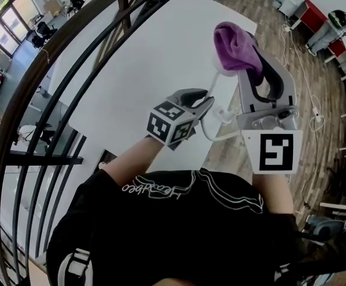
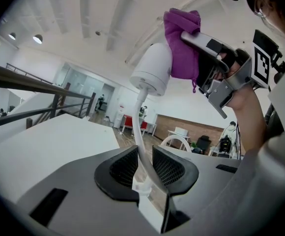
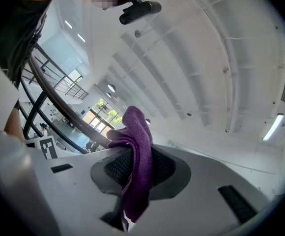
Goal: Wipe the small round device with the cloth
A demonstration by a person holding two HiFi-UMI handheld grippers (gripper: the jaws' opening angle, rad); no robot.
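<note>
The small round device (image 2: 153, 69) is white and dome-shaped, and it sits at the top of a thin white stalk (image 2: 141, 132). My left gripper (image 2: 145, 154) is shut on that stalk and holds the device up in the air. In the head view the left gripper (image 1: 207, 100) is at centre, with the stalk (image 1: 212, 115) curving out of it. My right gripper (image 3: 137, 154) is shut on a purple cloth (image 3: 138, 151). The cloth (image 2: 182, 38) is pressed against the device's right side. From the head the cloth (image 1: 235, 46) hides most of the device, above the right gripper (image 1: 253, 58).
A white table (image 1: 149, 52) lies below and ahead of both grippers. A dark curved railing (image 1: 48, 94) runs along the left. Wooden floor (image 1: 331, 94) with cables and red-and-white furniture (image 1: 316, 19) lies to the right. The person's black shirt (image 1: 191, 219) fills the foreground.
</note>
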